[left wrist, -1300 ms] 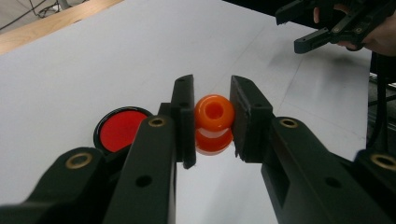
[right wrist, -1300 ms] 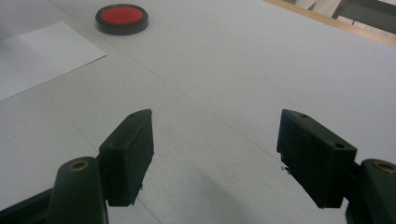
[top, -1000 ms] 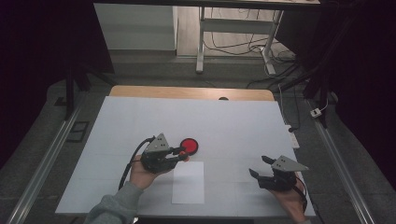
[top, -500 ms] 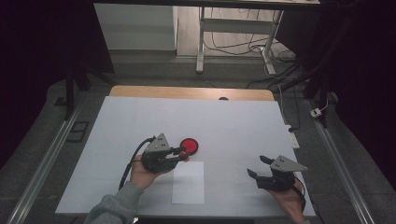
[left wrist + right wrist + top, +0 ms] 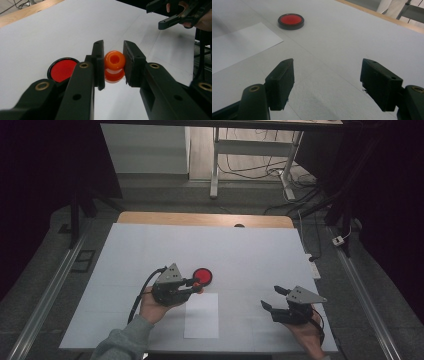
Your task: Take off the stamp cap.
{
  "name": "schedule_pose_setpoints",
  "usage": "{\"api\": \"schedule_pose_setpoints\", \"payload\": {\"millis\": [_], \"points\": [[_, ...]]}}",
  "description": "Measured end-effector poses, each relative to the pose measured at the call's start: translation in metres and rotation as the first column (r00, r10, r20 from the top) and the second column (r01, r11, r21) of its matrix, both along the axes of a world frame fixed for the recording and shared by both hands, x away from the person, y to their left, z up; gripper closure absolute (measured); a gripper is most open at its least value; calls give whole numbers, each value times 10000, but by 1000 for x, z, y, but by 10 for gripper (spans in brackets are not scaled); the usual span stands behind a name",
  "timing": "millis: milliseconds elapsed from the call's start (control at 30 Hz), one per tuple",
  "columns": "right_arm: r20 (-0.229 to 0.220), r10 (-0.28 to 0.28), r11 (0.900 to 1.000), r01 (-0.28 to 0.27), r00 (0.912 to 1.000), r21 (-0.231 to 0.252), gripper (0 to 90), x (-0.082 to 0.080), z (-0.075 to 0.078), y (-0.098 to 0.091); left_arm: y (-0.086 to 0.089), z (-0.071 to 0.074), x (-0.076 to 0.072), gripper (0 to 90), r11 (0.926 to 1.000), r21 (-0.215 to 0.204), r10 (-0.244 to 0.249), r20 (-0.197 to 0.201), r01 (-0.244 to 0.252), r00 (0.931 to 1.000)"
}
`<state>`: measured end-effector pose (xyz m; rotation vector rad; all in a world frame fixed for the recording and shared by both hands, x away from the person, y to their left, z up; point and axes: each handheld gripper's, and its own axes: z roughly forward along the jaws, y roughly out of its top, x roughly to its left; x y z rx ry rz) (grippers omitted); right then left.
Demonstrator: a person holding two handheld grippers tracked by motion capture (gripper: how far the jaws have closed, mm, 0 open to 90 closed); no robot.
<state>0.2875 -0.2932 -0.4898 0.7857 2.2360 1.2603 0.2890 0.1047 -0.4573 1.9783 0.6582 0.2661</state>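
Currently my left gripper (image 5: 113, 66) has its fingers (image 5: 98, 62) clamped on a small orange stamp-like knob (image 5: 114, 65), pinched at its waist so the hollow top faces along the jaws and the flared base points down toward the bench (image 5: 250, 250). I judge this side grip keeps the base free for pressing. The knob is held just beside the round red ink pad (image 5: 203, 276), near the upper edge of the white paper sheet (image 5: 201, 316), which lies flat in front of me, presumably as the surface to mark. My right gripper (image 5: 274, 298) hovers well apart on the right, fingers (image 5: 282, 75) spread wide with nothing between them, kept clear as a spare. From above, my left hand hides most of the knob; its underside cannot be made out.
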Motion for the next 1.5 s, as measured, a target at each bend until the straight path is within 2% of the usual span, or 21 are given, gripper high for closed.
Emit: {"api": "schedule_pose_setpoints", "payload": {"millis": [667, 867, 933, 1200, 1500], "points": [[28, 537, 9985, -538, 9986, 99, 268, -1, 1, 20, 0, 0, 1, 718, 10000, -26, -23, -40, 23, 10000], [-42, 700, 9975, -701, 9975, -109, 269, -2, -1, 28, 0, 0, 1, 718, 10000, -54, -6, -29, 6, 10000], [-32, 800, 9968, -800, 9968, -18, 269, -2, -2, 31, 0, 0, 1, 718, 10000, -43, -4, -36, 4, 10000], [-105, 1040, 9944, -1041, 9945, -158, 271, -3, -4, 43, 0, -1, 1, 718, 10000, -44, 0, -45, 0, 10000], [-203, 1356, 9908, -1355, 9906, 38, 277, -4, -6, 53, 0, -1, 1, 718, 10000, -24, 2, -48, -2, 10000]]}}
